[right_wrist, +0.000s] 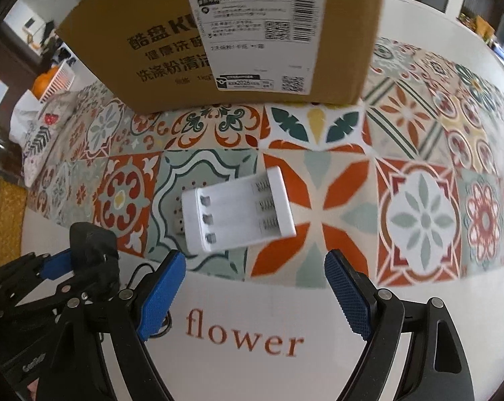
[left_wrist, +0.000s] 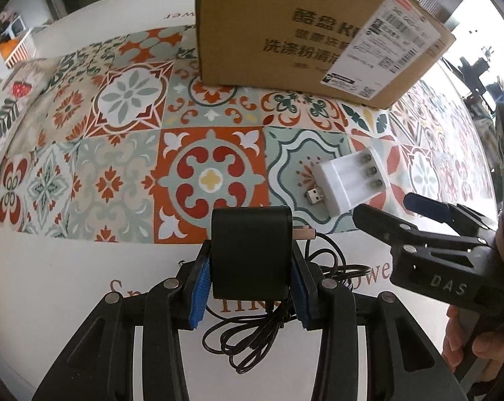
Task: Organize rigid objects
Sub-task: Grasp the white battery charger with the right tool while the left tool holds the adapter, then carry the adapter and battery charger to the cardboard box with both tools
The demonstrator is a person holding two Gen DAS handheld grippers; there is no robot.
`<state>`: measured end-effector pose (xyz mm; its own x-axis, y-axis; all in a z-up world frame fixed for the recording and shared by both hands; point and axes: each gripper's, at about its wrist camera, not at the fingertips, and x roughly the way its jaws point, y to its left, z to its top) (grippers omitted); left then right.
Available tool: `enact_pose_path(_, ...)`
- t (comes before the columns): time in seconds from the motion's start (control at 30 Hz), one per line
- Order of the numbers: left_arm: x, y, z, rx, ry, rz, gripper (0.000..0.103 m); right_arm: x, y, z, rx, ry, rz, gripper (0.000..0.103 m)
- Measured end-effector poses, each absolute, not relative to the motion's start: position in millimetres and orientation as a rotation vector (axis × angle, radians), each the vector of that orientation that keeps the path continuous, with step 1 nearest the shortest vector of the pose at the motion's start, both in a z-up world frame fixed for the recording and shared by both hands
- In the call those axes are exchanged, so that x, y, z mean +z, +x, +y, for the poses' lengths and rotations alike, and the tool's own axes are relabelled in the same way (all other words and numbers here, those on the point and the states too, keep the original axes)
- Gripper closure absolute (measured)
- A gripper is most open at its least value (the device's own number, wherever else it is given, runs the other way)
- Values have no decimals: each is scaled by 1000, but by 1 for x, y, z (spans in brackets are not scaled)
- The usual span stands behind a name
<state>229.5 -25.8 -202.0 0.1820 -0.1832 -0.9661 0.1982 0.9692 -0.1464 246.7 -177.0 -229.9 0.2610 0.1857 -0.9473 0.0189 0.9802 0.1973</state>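
Observation:
My left gripper (left_wrist: 250,287) is shut on a black power adapter (left_wrist: 250,250), held above the table's white border with its black cable (left_wrist: 252,330) dangling in a coil below. A white USB battery charger (left_wrist: 352,180) lies on the patterned cloth to its right; in the right wrist view the charger (right_wrist: 236,214) lies just ahead of my right gripper (right_wrist: 255,287), which is open and empty. The right gripper (left_wrist: 408,207) also shows in the left wrist view, and the left gripper with the adapter (right_wrist: 91,250) shows at lower left in the right wrist view.
A brown cardboard box (left_wrist: 285,33) with a shipping label stands on the tile-patterned tablecloth (left_wrist: 118,167) behind the charger; it also fills the top of the right wrist view (right_wrist: 218,33). A patterned cushion (right_wrist: 38,133) lies at the far left.

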Motion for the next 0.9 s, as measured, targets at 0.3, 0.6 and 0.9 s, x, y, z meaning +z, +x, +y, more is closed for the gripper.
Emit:
enact_pose_path(0.3, -216, 244, -3, -211, -1, 1368, 62, -242, 270, -159, 151, 100, 1343, 18)
enact_pose_path(0.6, -227, 255, 25, -178, -8, 1372, 62, -248, 286, -141, 136, 6, 1335, 17)
enact_pose_path(0.9, -232, 251, 27, -171, -13, 1375, 62, -251, 293, -123, 137, -21, 1307, 26)
